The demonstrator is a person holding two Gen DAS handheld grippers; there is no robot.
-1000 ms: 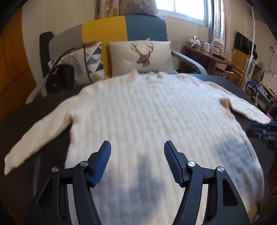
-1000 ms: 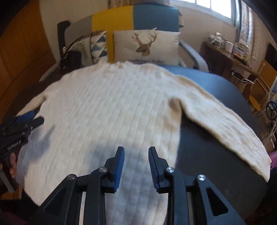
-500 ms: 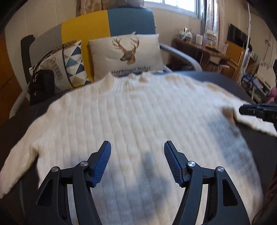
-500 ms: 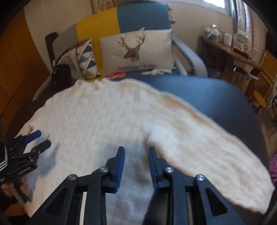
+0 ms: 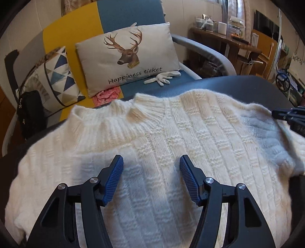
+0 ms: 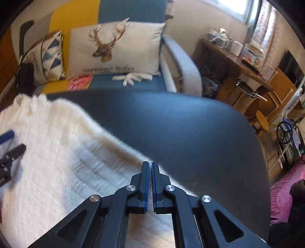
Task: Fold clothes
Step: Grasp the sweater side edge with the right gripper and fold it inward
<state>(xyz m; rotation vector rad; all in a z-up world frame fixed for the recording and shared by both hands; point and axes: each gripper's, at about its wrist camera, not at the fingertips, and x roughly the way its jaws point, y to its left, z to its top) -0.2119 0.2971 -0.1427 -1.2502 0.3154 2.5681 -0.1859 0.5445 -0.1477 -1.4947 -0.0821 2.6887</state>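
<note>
A: Which step is this?

B: The very start of folding, I'd judge. The cream knit sweater (image 5: 171, 145) lies spread flat on the dark table (image 6: 190, 133), collar toward the sofa (image 5: 125, 15) with the deer cushion (image 5: 127, 55).

A: And the claws?

B: The left claw (image 5: 151, 176) hovers over the chest just below the collar, jaws apart, nothing between them. The right claw (image 6: 149, 181) is closed, pads together, right at the sweater's edge where it meets bare table. Whether it has pinched any knit there, I can't tell.

A: Next move?

B: Probably a sleeve or side fold. The left would need to drop to a shoulder or seam and close; the right must have real fabric, or reopen and take the edge.
</note>
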